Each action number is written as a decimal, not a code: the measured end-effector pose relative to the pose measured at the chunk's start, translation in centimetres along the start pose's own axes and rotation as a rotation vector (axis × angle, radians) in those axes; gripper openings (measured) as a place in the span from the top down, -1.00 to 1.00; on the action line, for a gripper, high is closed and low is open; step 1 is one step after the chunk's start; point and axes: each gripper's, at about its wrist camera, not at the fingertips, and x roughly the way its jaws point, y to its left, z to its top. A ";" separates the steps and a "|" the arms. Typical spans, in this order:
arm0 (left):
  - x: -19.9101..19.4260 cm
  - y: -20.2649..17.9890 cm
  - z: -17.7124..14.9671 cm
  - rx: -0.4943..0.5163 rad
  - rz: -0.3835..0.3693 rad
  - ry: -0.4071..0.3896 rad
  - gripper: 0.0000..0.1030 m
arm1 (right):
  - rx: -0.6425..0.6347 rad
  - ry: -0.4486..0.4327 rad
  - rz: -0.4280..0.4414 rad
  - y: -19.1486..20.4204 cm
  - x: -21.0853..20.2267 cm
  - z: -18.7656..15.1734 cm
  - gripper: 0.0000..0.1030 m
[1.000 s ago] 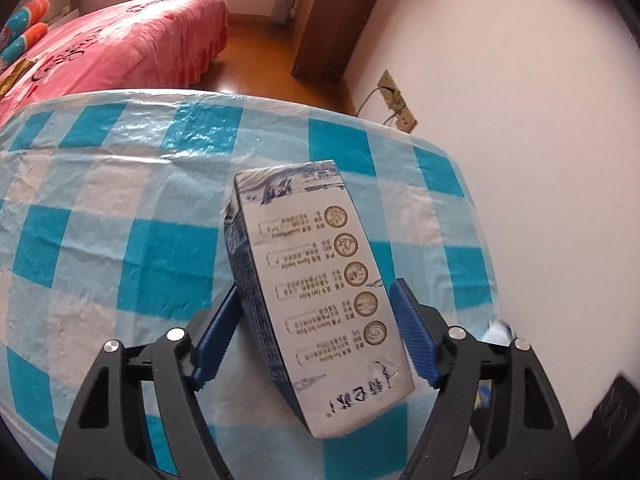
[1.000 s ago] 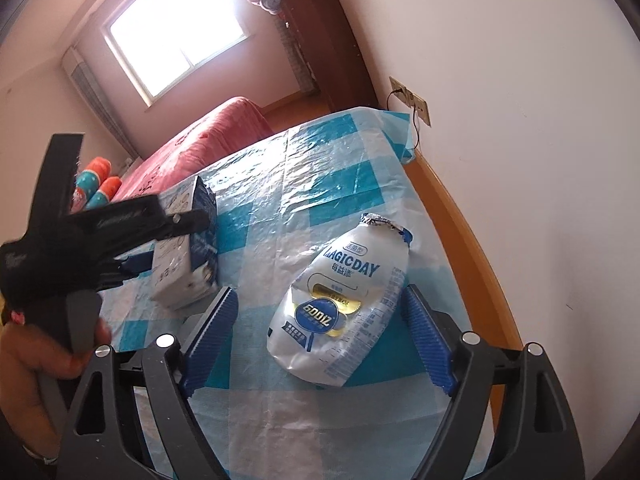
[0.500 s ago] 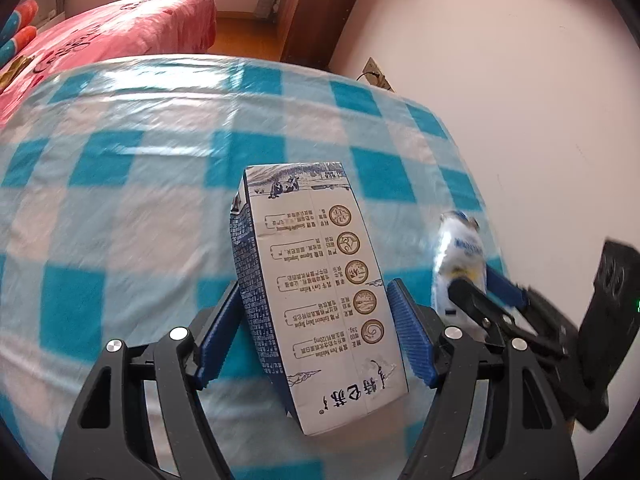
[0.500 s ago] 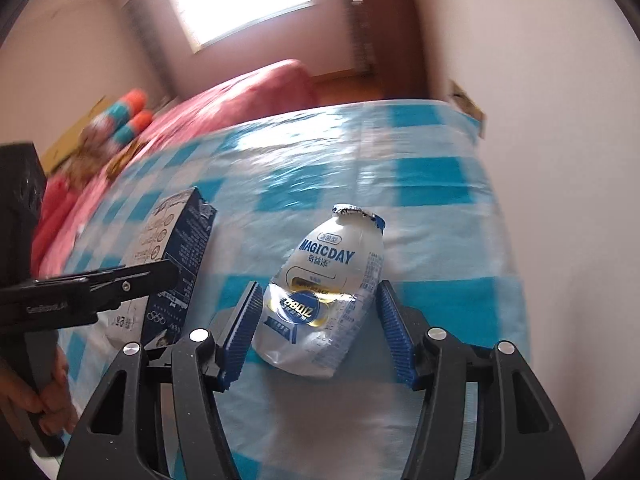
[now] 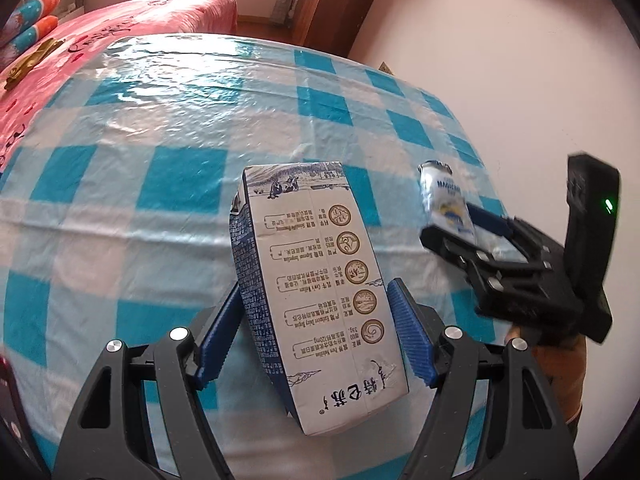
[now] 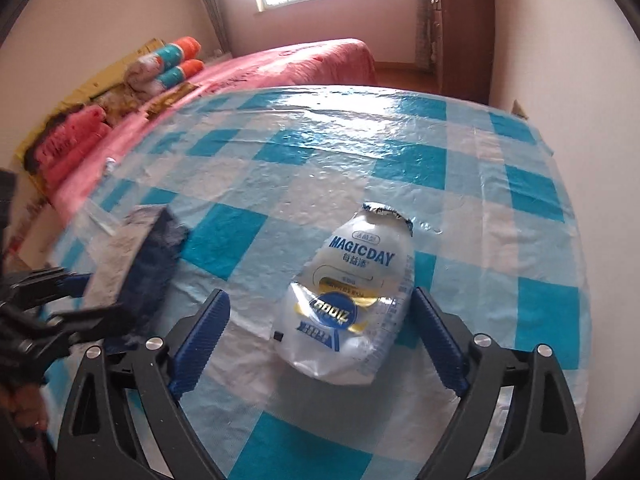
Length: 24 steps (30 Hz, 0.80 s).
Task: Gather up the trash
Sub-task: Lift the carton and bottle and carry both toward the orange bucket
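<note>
While both pieces of trash sit between our jaws, no bin shows in either view.

We pinch the milk carton (image 5: 320,292) in the left gripper (image 5: 316,336), both pads pressed on its sides above the checked desk (image 5: 160,184). Our right gripper (image 6: 320,340) has its jaws opening wide around the crushed drink bottle (image 6: 352,300), a clear gap on the left side. Collection is barely begun: carrying and dropping both pieces remain.

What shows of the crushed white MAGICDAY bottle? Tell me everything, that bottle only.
The crushed white plastic MAGICDAY bottle has dented walls, a blue-and-gold round label and torn foil around its open neck. It points away from the camera over the blue-checked plastic tablecloth, between the opening jaws of the right gripper; one blue pad stands clear of it.
</note>
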 end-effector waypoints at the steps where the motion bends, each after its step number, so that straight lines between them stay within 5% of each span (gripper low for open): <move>1: -0.2 0.1 -0.2 -0.002 -0.003 -0.003 -0.42 | 0.015 0.000 -0.011 0.0 0.1 0.1 -0.75; 4: -0.7 0.1 -0.8 0.000 -0.007 -0.014 -0.42 | 0.045 -0.007 -0.033 -0.5 0.1 0.2 -0.74; 8: -1.3 0.7 -1.2 -0.007 -0.021 -0.021 -0.39 | 0.023 -0.009 -0.112 -0.2 0.1 0.4 -0.25; 24: -3.1 3.2 -3.0 -0.058 -0.121 -0.036 -0.38 | 0.049 -0.055 -0.173 1.1 -1.6 -1.2 -0.24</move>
